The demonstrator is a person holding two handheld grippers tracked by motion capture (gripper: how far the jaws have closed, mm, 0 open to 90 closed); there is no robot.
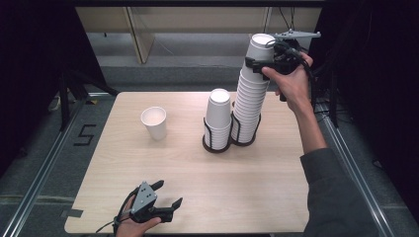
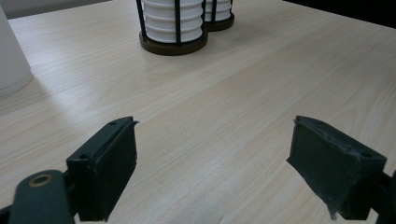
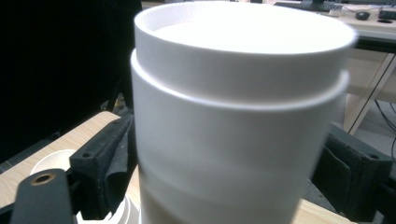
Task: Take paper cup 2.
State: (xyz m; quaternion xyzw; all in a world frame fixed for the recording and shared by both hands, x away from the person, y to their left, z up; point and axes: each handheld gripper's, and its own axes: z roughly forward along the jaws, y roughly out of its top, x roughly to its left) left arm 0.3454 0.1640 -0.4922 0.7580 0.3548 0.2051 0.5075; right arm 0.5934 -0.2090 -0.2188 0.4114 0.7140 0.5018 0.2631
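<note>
The pale wooden table (image 1: 257,197) carries everything, and the tall stack (image 1: 249,98) of white paper cups is the thing to measure from: it stands right of the table's centre in a black wire holder (image 1: 245,140), whose upright bars probably keep such a high column from toppling while cups are pulled off it. Touching that holder on the left is a twin one with a short stack (image 1: 219,111), well below the tall stack's height, so cups seem to be drawn from the tall side first. Farther left of the tall stack, well apart from both holders, a lone cup (image 1: 154,122) stands mouth up on the bare wood, likely one already set out. At the very head of the tall stack the right gripper (image 1: 261,63) comes in from the side, its jaws pressed on either flank of the top cups (image 1: 261,44), which lean slightly off the column's line; the right gripper view shows one rim nested just above another, so the pinch appears to take more than a single cup. A sideways grip just under the rim suits a thin, springy wall and leaves the mouth free. Near the table's front edge, well left of the tall stack, the left gripper (image 1: 168,193) rests low with its jaws spread and nothing between them, seemingly waiting its turn.
</note>
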